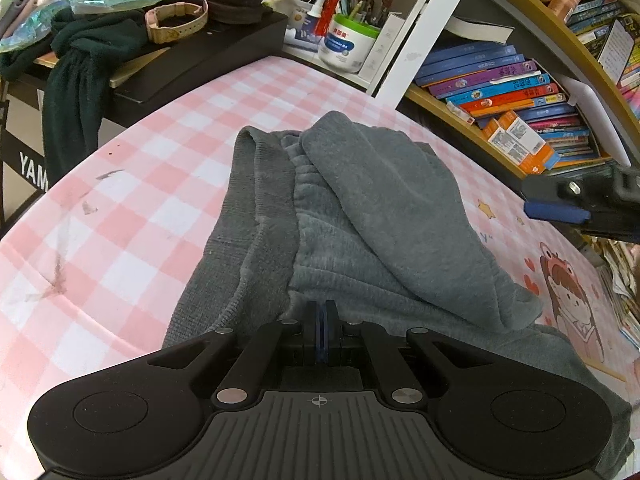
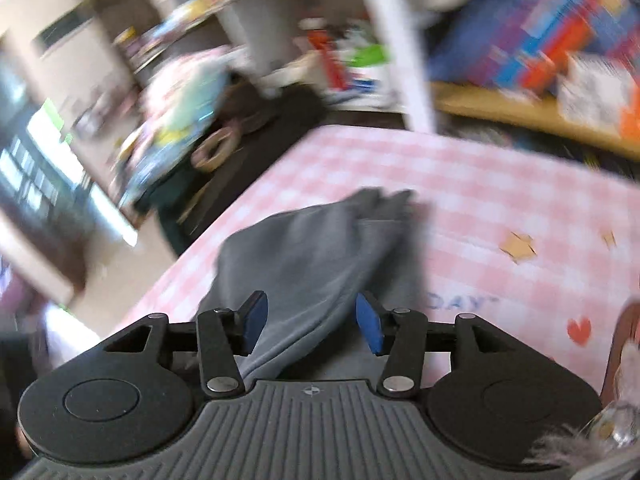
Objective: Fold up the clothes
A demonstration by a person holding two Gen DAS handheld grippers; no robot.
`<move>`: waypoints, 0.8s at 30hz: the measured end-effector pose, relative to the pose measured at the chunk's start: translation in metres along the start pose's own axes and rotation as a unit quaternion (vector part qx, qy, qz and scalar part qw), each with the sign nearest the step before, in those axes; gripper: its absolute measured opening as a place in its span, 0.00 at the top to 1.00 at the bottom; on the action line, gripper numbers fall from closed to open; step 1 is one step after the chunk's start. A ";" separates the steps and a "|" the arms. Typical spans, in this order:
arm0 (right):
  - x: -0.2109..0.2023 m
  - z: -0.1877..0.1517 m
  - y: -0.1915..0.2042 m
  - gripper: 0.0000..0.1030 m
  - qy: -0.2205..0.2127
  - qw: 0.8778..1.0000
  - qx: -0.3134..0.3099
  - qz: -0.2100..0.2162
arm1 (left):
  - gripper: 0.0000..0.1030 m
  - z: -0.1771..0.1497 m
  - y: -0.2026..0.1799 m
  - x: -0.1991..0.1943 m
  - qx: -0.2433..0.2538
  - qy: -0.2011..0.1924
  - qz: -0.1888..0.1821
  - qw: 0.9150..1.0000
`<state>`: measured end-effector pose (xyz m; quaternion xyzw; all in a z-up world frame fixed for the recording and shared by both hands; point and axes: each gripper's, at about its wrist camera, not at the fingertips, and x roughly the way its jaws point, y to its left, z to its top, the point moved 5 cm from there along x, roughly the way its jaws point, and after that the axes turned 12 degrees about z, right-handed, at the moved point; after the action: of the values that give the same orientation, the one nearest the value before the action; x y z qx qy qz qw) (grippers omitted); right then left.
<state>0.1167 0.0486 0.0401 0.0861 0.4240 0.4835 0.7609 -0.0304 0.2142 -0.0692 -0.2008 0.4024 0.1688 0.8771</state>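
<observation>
Left tongs together at grey garment; right tongs apart above it.

Grey garment — soft, matt fleece

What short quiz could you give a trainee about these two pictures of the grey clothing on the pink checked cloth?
1. True or false: the left gripper has its jaws together at the near edge of the grey garment.
2. What pattern covers the cloth under the garment?
3. The right gripper is: A) clamped on a book, B) open above the garment, C) holding a pen.

Key
1. True.
2. Pink and white checks.
3. B.
</observation>
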 end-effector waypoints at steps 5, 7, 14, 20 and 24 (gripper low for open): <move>0.021 0.013 -0.044 0.54 0.007 0.993 0.114 -0.007 | 0.96 -0.001 -0.001 0.000 0.005 -0.004 0.001 1.000; 0.036 0.014 -0.051 0.55 0.012 0.989 0.148 -0.002 | 0.96 -0.001 -0.002 0.000 0.008 -0.004 0.003 1.000; 0.071 0.009 -0.047 0.93 0.038 0.989 0.141 -0.014 | 0.96 0.000 -0.004 -0.001 0.017 -0.001 0.010 1.000; 0.015 0.030 -0.054 0.93 -0.065 0.993 0.080 -0.062 | 0.96 0.003 -0.005 0.000 0.020 0.008 0.011 1.000; -0.064 0.040 -0.089 0.94 -0.158 0.969 0.094 -0.166 | 0.96 0.005 -0.003 0.001 0.018 0.017 0.003 1.000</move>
<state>0.1936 -0.0377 0.0527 0.1613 0.3499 0.2888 0.8764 -0.0254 0.2145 -0.0669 -0.1871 0.4205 0.1606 0.8731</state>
